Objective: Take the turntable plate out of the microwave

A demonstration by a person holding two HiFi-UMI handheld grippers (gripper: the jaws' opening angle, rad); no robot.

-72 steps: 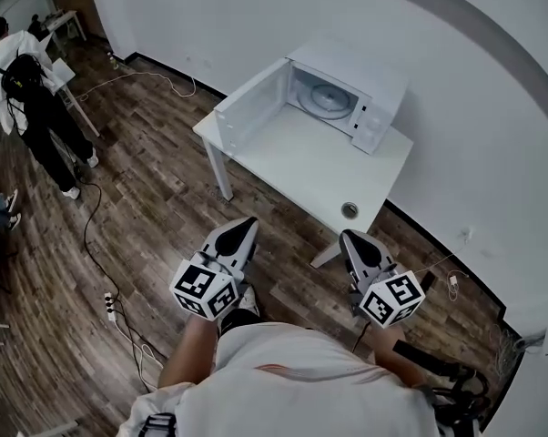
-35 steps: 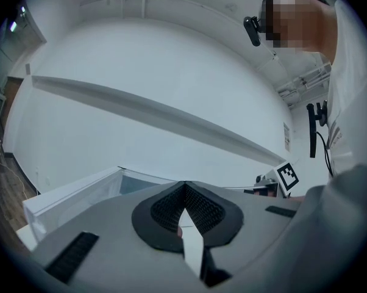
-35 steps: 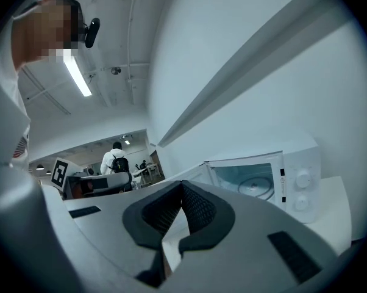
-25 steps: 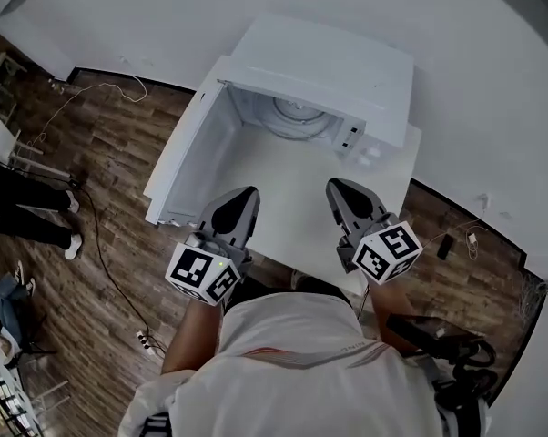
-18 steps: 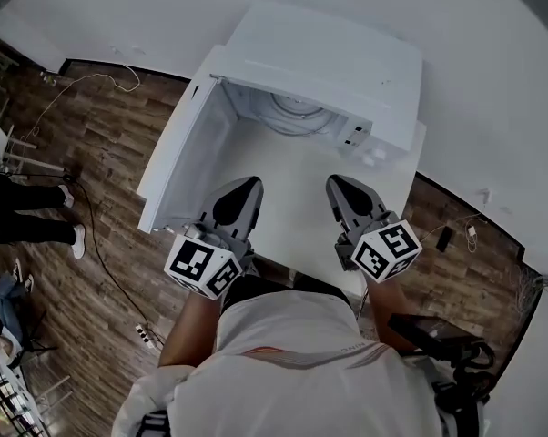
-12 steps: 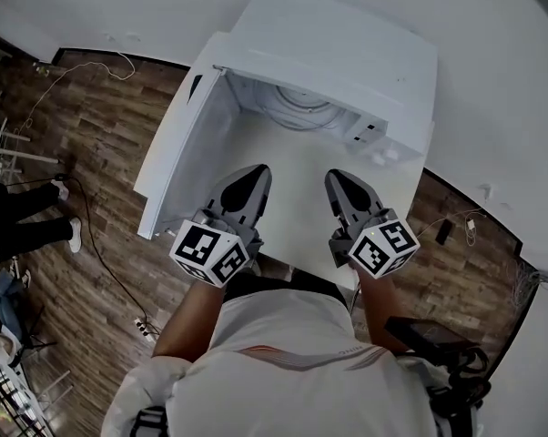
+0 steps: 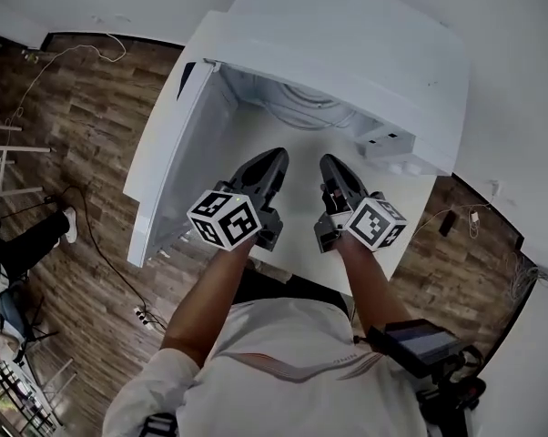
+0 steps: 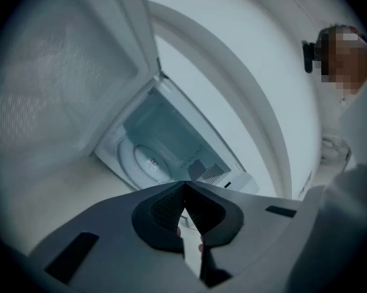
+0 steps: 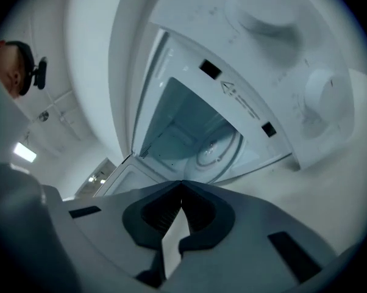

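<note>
Both grippers have pushed forward toward the oven's mouth over the last second, rolling as they went so that their marker cubes now turn other faces to the head camera, and the microwave (image 7: pixel 347 44) fills more of that view than it did. Seen from the head, the left gripper (image 7: pixel 276 160) and the right gripper (image 7: pixel 331 164) sit side by side above the white table (image 7: pixel 409 209), near each other but apart, both aimed at 12 o'clock into the open cavity. Each has its jaws closed tip to tip with nothing between them; the left gripper view shows the left gripper (image 8: pixel 185 185) pinched together, and the right gripper view shows the same of the right gripper (image 9: pixel 181 185). The turntable plate (image 7: pixel 309 109) lies flat on the cavity floor at 12 o'clock from both tools, partly hidden under the oven's top edge, and neither gripper touches it. It shows as a pale ringed disc in the left gripper view (image 8: pixel 148 163) and in the right gripper view (image 9: pixel 217 148). The door (image 7: pixel 169 144) stands swung wide at 9 o'clock of the left gripper, over the wooden floor (image 7: pixel 65 126). The control panel (image 7: pixel 388 139) sits at 1 o'clock of the right gripper.
</note>
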